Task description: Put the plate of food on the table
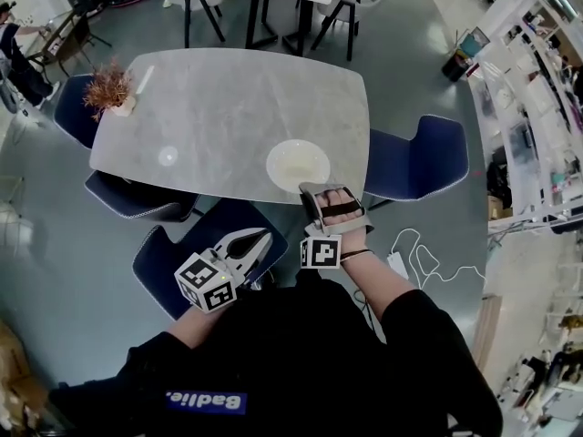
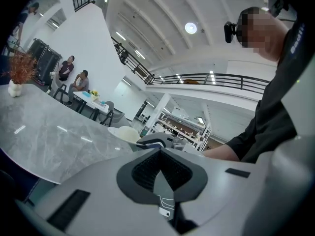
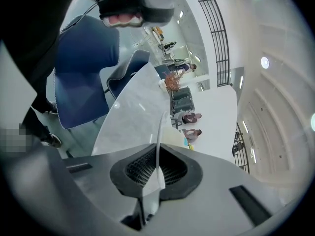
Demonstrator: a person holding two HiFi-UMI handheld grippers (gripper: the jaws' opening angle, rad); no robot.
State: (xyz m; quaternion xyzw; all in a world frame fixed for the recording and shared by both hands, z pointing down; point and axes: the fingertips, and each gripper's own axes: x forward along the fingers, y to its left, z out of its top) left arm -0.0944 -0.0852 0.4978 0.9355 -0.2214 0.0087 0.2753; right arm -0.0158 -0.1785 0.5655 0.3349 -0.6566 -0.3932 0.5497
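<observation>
Plate (image 1: 297, 165) sits on the table (image 1: 209, 107) near its front edge, and I've got my right gripper (image 1: 317, 192) pinched narrow on the near rim. My left gripper (image 1: 255, 239) is closed on nothing, off the table, well apart from the plate.

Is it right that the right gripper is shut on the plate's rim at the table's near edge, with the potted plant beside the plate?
No: the head view shows the potted plant at the far left corner of the table, well apart from the plate. The right gripper is indeed shut on the plate's rim at the near edge.
</observation>
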